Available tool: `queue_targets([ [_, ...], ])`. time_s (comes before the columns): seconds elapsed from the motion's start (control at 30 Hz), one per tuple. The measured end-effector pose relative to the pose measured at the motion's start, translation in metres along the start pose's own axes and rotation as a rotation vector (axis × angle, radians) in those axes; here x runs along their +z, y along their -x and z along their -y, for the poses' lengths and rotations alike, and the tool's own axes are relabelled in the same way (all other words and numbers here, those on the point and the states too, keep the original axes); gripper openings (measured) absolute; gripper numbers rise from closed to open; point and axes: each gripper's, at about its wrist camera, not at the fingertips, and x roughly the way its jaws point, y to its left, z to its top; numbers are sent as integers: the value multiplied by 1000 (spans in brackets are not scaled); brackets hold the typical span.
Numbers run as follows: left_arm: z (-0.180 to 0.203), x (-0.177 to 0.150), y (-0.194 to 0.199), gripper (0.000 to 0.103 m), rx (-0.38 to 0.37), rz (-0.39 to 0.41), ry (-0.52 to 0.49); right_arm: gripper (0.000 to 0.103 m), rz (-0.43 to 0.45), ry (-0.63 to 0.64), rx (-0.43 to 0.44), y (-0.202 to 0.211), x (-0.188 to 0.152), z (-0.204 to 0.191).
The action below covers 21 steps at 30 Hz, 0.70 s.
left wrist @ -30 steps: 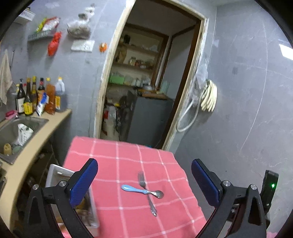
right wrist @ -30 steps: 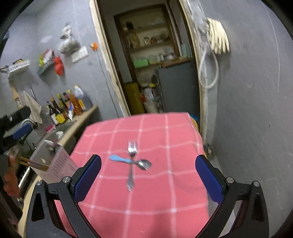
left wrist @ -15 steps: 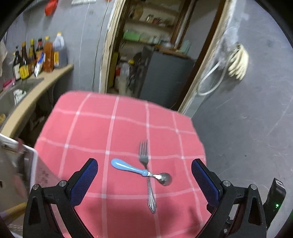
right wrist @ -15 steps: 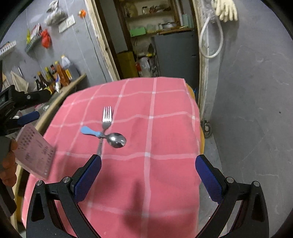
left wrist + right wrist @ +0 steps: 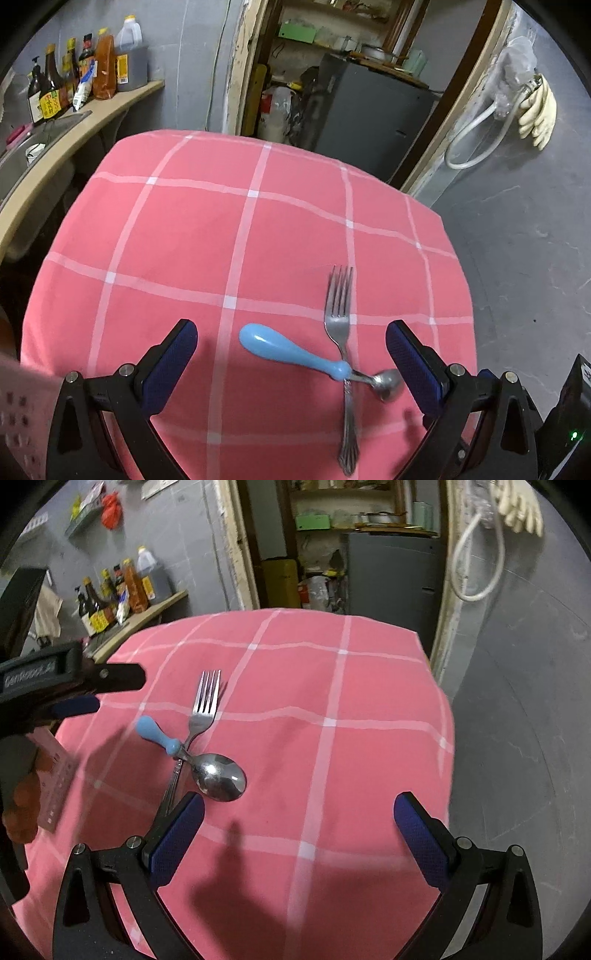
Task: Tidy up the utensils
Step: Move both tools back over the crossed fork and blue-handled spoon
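Observation:
A spoon with a light blue handle [image 5: 291,350] lies crossed over a steel fork [image 5: 341,343] on the red checked tablecloth [image 5: 221,229]. My left gripper [image 5: 291,363] is open just above them, its fingers on either side of the pair. In the right wrist view the spoon [image 5: 218,773] and fork [image 5: 201,716] lie ahead and left of my open right gripper [image 5: 299,834], whose left pad is near the spoon's bowl. The left gripper [image 5: 74,705] shows at that view's left edge.
A pink patterned holder [image 5: 55,794] sits at the table's left edge beside a hand. A counter with a sink [image 5: 33,147] and several bottles [image 5: 85,70] runs along the left. A doorway with a dark cabinet [image 5: 369,118] is behind the table.
Both grippers have come forward and down toward the table. The spoon and fork now lie between the left gripper's fingers. The utensils have not moved.

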Motion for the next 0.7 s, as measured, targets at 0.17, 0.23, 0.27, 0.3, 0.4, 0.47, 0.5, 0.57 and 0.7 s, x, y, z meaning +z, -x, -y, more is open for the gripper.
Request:
queue_targets([
  [0.17,-1,3,-16,102,3,-25,2,101,-24,79,-8,-14,5,-14],
  [0.23,-3,5,-19,102,2,-27,7,101,-36,112,-10,-18,7,-17],
  [0.27,-4,6,-21,102,0,-28,10,101,-40,123,-13,-19,7,-18],
  [0.3,-4,6,-22,102,-4,-29,11,101,-46,133,-19,-20,8,-19],
  [0.4,-6,7,-26,102,-7,-30,8,101,-68,159,-36,-26,12,-24],
  [0.47,-6,7,-27,102,-8,-30,5,101,-68,162,-45,-28,15,-25],
  [0.5,-7,7,-28,102,-11,-31,4,101,-65,161,-62,-28,17,-23],
  [0.57,-6,7,-29,101,-21,-30,2,101,-58,147,-88,-27,22,-18],
  [0.7,-4,8,-32,91,-55,-32,-10,101,-47,97,-109,-32,37,-2],
])
